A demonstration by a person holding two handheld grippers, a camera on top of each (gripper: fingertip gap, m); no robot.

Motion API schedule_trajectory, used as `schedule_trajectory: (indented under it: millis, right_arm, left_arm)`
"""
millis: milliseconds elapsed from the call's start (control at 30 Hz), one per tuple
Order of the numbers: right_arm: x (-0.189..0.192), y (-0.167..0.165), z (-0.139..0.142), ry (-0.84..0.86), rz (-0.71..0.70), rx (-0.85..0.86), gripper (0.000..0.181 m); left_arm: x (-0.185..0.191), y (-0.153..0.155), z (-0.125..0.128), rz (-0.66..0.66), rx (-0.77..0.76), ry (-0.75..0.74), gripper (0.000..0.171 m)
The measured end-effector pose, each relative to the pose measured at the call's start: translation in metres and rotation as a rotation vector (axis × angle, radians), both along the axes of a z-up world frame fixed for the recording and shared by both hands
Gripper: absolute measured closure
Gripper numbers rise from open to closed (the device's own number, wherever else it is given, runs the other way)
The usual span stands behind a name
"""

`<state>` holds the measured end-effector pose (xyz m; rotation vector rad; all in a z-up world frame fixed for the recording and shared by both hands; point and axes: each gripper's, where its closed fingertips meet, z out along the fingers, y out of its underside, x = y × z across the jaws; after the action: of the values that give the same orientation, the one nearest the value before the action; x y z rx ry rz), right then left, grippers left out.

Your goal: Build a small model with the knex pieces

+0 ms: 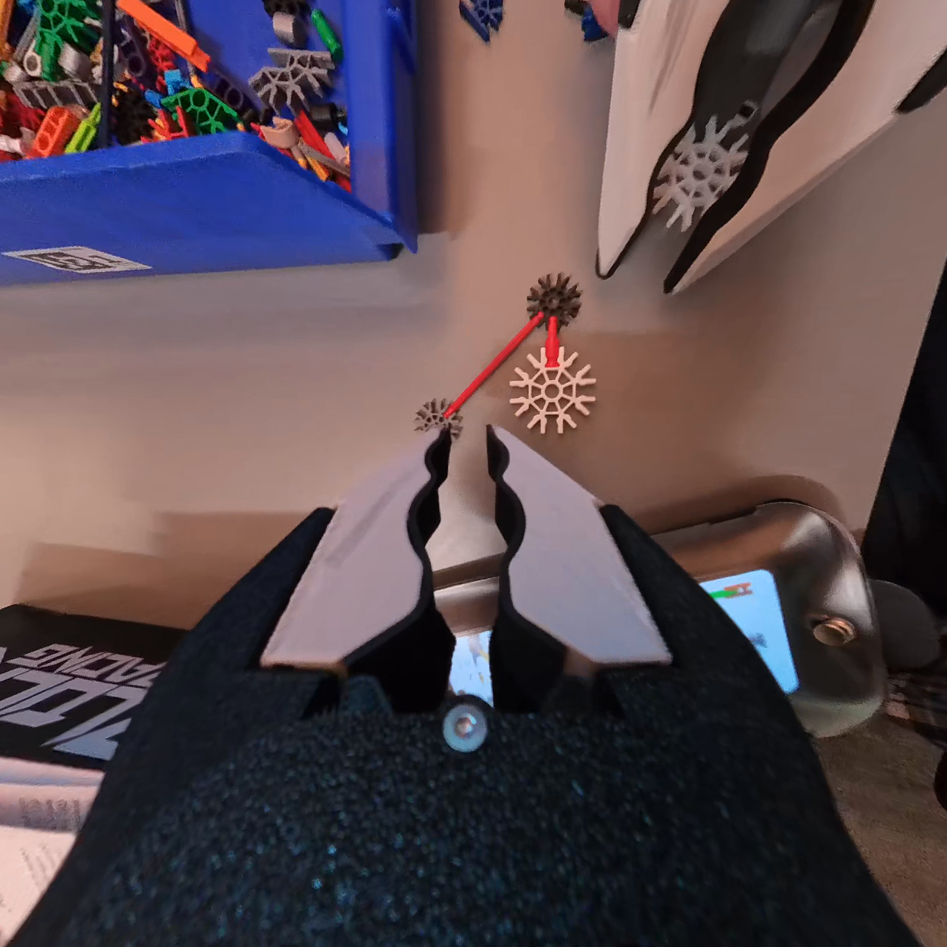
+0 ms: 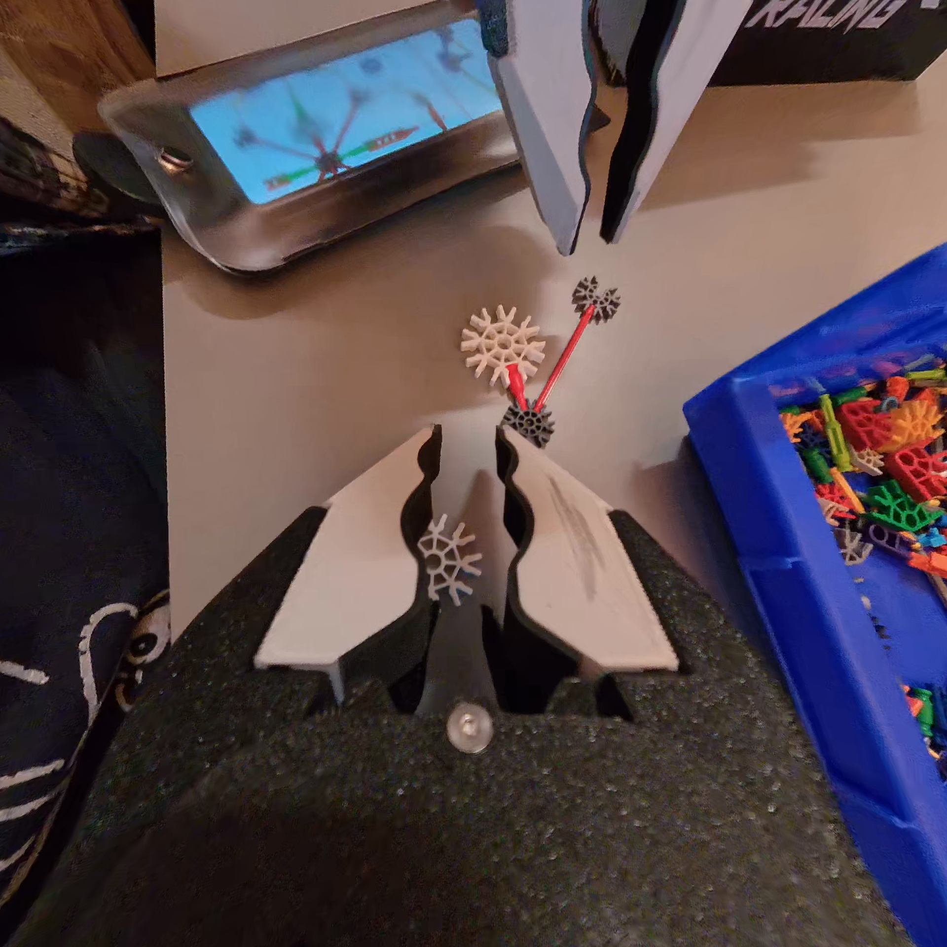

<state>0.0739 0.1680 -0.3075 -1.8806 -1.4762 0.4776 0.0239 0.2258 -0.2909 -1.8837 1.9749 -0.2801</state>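
A small assembly lies on the beige table: a black round connector (image 1: 554,300) (image 2: 530,423) joined by a long red rod (image 1: 492,366) (image 2: 563,358) to a grey connector (image 1: 437,416) (image 2: 596,300), and by a short red rod (image 1: 552,348) to a white snowflake connector (image 1: 552,390) (image 2: 502,348). My left gripper (image 1: 467,434) (image 2: 588,245) is slightly open and empty, its tips just short of the grey connector. My right gripper (image 2: 467,430) (image 1: 640,279) hovers by the black connector and holds a second white snowflake connector (image 2: 450,559) (image 1: 699,169) deep between its pads.
A blue bin (image 1: 205,205) (image 2: 758,589) full of coloured building parts stands beside the assembly. A phone with a lit screen (image 1: 743,630) (image 2: 333,128) leans in a clear stand. A black box (image 1: 51,681) (image 2: 820,46) and papers (image 1: 31,845) lie near it. A person's dark clothing (image 2: 77,461) borders the table. Between my left fingertips and the long red rod (image 2: 563,358) there is roughly 4 cm. Look for it in the left wrist view (image 1: 497,361) too.
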Motion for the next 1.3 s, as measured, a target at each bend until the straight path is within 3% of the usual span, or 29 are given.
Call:
schedule_trajectory:
  millis: [400, 733, 1300]
  right_arm:
    - [-0.027, 0.019, -0.001, -0.048, -0.032, 0.049, 0.144]
    - [-0.039, 0.027, -0.008, -0.089, -0.026, 0.031, 0.144]
    - [-0.035, 0.026, -0.014, -0.135, -0.012, -0.036, 0.144]
  left_arm:
    - [-0.026, 0.003, 0.018, 0.082, 0.034, -0.149, 0.156]
    - [-0.040, 0.010, 0.022, 0.145, -0.008, -0.284, 0.156]
    - [-0.048, 0.012, 0.022, 0.149, -0.028, -0.336, 0.152]
